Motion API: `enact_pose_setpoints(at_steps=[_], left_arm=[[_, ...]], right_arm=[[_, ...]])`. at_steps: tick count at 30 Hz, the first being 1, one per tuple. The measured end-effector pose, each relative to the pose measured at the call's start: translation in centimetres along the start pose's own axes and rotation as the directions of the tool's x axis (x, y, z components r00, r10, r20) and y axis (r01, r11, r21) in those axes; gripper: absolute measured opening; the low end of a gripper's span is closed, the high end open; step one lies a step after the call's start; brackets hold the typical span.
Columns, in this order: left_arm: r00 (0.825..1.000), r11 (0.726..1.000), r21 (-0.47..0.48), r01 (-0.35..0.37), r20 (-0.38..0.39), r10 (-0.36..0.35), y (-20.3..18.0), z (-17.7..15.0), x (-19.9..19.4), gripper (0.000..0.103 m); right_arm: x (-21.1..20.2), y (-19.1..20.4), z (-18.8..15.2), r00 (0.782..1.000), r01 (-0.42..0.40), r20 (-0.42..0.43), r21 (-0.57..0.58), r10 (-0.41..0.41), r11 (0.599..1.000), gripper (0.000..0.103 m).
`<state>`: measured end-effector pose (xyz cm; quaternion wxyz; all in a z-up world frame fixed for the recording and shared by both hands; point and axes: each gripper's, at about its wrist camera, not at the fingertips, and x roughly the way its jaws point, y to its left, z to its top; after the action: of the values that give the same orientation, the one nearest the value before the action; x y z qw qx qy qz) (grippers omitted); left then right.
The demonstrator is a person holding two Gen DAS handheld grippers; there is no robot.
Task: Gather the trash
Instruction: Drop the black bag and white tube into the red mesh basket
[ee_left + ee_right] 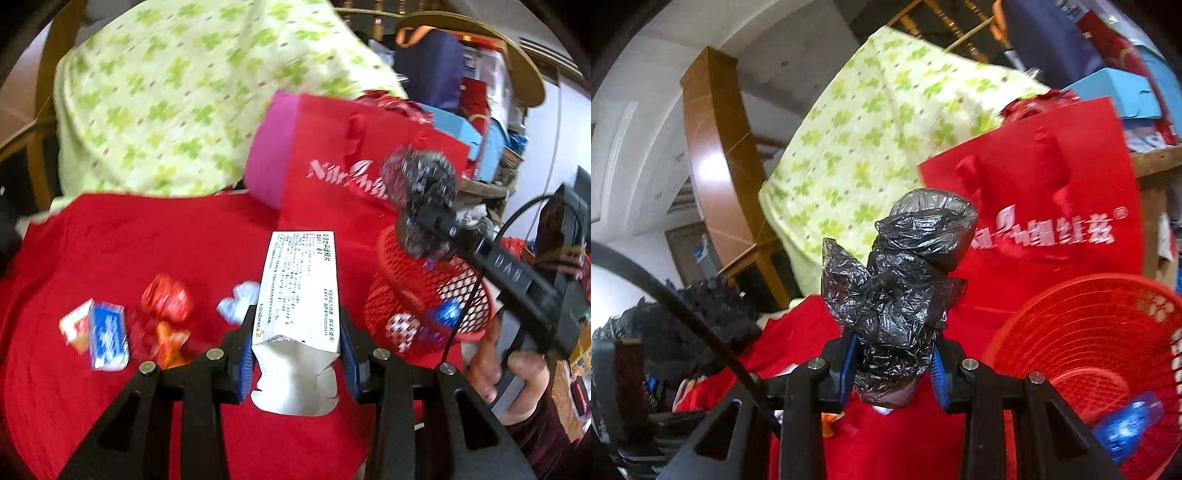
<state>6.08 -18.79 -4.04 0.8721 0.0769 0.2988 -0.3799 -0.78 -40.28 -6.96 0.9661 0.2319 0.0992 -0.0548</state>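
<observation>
My left gripper (295, 363) is shut on a white medicine carton (298, 295) with printed text, held above the red tablecloth (110, 240). My right gripper (894, 363) is shut on a crumpled black plastic bag (897, 288); in the left wrist view that bag (421, 184) hangs over the red mesh basket (406, 295). The basket (1089, 332) holds a blue wrapper (1126, 424). On the cloth lie a blue and white box (108, 334), a red wrapper (166, 299), an orange scrap (171, 341) and a white-blue crumple (238, 301).
A red tote bag (351, 158) with white lettering stands behind the basket, with a magenta side. A green clover-print cloth (184, 92) drapes over a wooden chair at the back. Cluttered shelves (491, 110) stand at the right. The person's hand (517, 376) holds the right gripper's handle.
</observation>
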Motion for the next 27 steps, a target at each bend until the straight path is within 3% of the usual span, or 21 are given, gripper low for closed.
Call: enact_pose_setpoints(at_steps=[5, 12, 22, 24, 25, 27], left_arm=[[0.999, 0.997, 0.067, 0.031, 0.014, -0.032, -3.4, 2.7, 1.5, 0.041], [0.994, 0.990, 0.094, 0.105, -0.007, -0.105, -7.7, 5.4, 5.0, 0.041], [0.988, 0.982, 0.124, 0.140, -0.076, -0.132, -12.1, 5.8, 9.7, 0.043], [0.988, 0.983, 0.123, 0.134, -0.094, -0.123, -12.4, 5.7, 10.4, 0.054], [0.987, 0.984, 0.118, 0.135, -0.100, -0.123, -12.4, 5.6, 10.6, 0.063], [0.988, 0.985, 0.115, 0.131, -0.095, -0.121, -12.1, 5.2, 10.4, 0.066]], right_arm=[[-2.2, -3.1, 1.0, 0.998, 0.056, 0.040, 0.045, -0.058, 0.997, 0.036], [-4.0, -7.2, 1.4, 0.989, 0.141, 0.028, 0.108, -0.145, 0.984, 0.036], [-5.3, -11.6, 1.9, 0.977, 0.208, -0.001, 0.208, -0.213, 0.956, 0.038], [-5.4, -12.2, 1.9, 0.977, 0.209, -0.016, 0.241, -0.212, 0.948, 0.048], [-5.5, -12.4, 1.9, 0.977, 0.209, -0.014, 0.256, -0.212, 0.944, 0.063], [-5.7, -12.6, 2.0, 0.976, 0.210, -0.002, 0.269, -0.218, 0.940, 0.069]])
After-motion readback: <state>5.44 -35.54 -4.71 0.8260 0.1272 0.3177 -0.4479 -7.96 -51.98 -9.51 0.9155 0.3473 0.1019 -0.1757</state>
